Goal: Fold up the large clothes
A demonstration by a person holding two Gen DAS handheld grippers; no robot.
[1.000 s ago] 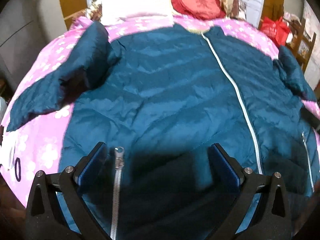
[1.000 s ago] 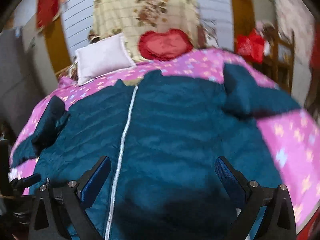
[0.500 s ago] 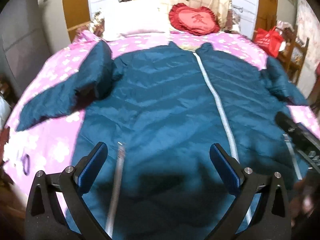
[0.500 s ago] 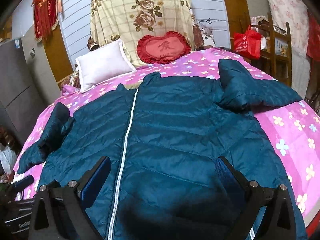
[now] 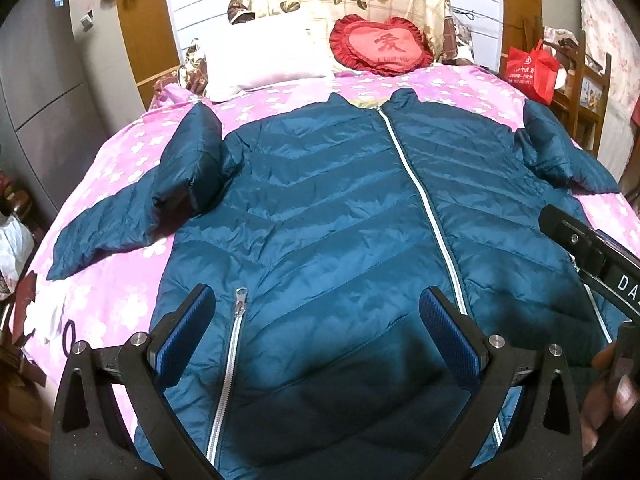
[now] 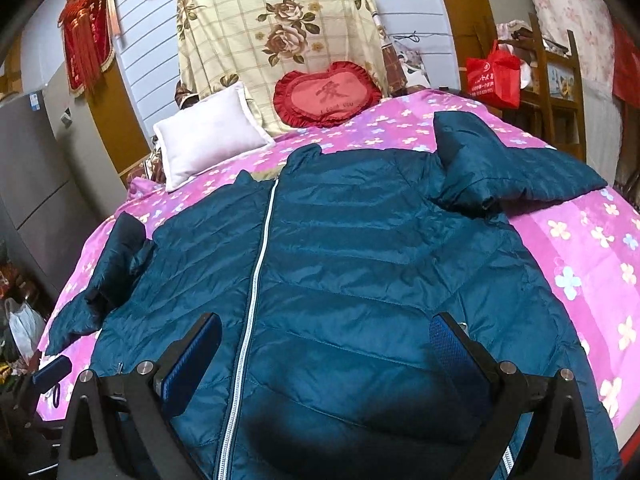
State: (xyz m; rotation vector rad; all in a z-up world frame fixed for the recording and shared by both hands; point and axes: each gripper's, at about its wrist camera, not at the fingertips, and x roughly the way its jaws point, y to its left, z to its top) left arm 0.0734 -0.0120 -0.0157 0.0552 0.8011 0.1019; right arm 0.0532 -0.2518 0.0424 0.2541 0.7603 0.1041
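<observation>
A large teal puffer jacket (image 5: 320, 216) lies flat and face up on the pink flowered bed, zipped with a white zipper (image 5: 424, 200); it also shows in the right wrist view (image 6: 352, 272). Its left sleeve (image 5: 132, 208) is bent outward, its right sleeve (image 6: 512, 176) is folded over near the shoulder. My left gripper (image 5: 316, 324) is open and empty above the jacket's left hem, near a pocket zipper (image 5: 232, 356). My right gripper (image 6: 324, 348) is open and empty above the hem at the centre-right. The right gripper's body shows at the left view's right edge (image 5: 592, 256).
A white pillow (image 5: 260, 60) and a red heart cushion (image 5: 380, 48) lie at the bed's head. A red bag (image 6: 496, 76) hangs on a wooden rack to the right. A grey cabinet (image 5: 36, 92) stands to the left. The pink bedspread (image 6: 580, 248) is bare at the right.
Both grippers have pulled back and risen from the jacket, so more of the bed and headboard shows. Both stayed open. The jacket has not moved.
</observation>
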